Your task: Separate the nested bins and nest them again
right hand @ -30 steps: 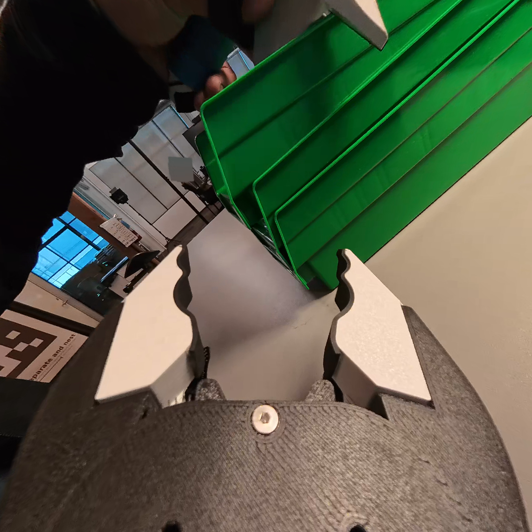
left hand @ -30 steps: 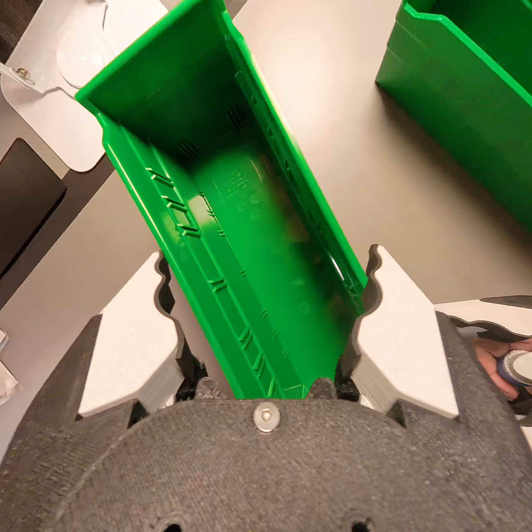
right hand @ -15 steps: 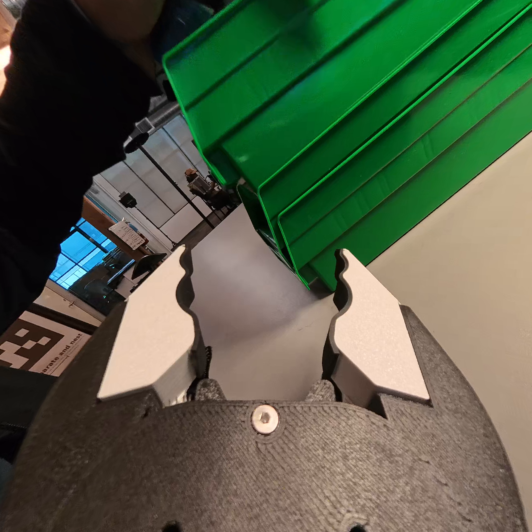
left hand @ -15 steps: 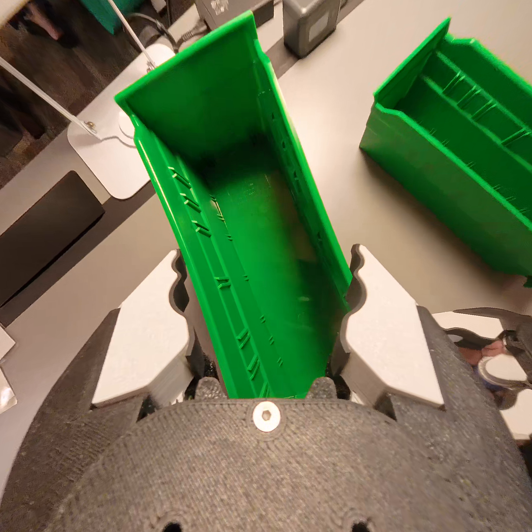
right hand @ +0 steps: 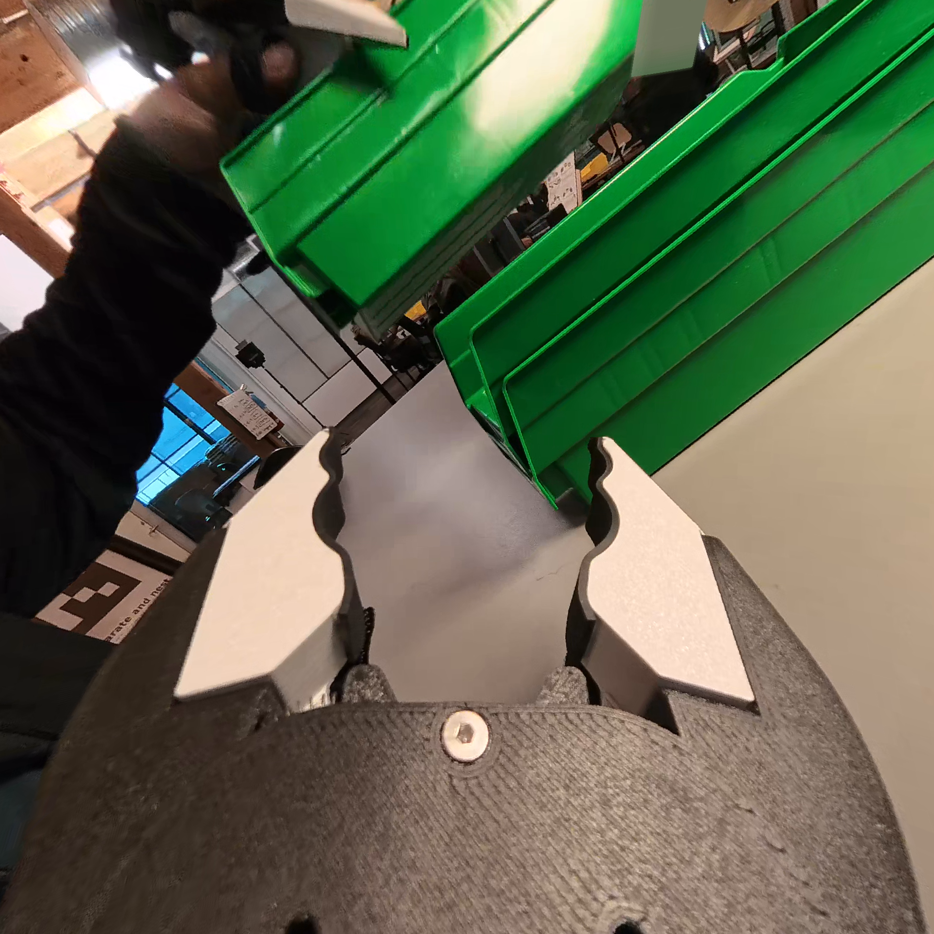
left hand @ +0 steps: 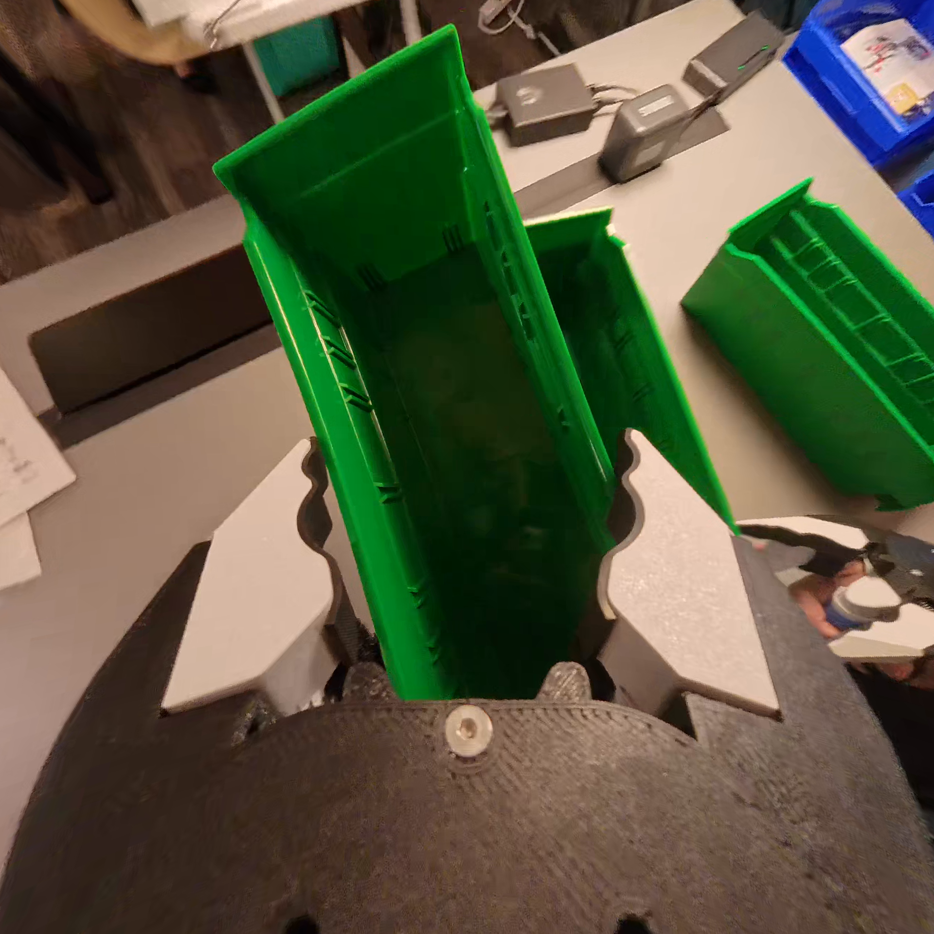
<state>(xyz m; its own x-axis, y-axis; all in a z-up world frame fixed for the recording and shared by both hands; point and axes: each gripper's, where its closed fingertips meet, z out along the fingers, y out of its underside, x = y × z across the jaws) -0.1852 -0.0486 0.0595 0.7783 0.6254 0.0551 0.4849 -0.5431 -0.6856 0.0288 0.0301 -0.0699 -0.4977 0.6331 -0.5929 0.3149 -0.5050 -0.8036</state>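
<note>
Since a second ago, a green bin (left hand: 455, 404) gripped across its walls by the left tool (left hand: 462, 505) has been lifted clear of the nested stack (right hand: 707, 313) at frame right, so separation is advancing, while the right tool (right hand: 465, 485) gapes empty.

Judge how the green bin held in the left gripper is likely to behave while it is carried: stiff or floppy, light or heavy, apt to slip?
The green bin probably stays stiff: its walls run straight and carry moulded ribs. It looks light for its size, being thin-walled and empty. Its glossy plastic may slide between the left gripper's pads, which clamp only its near end, so the long body could sag or swing.
</note>
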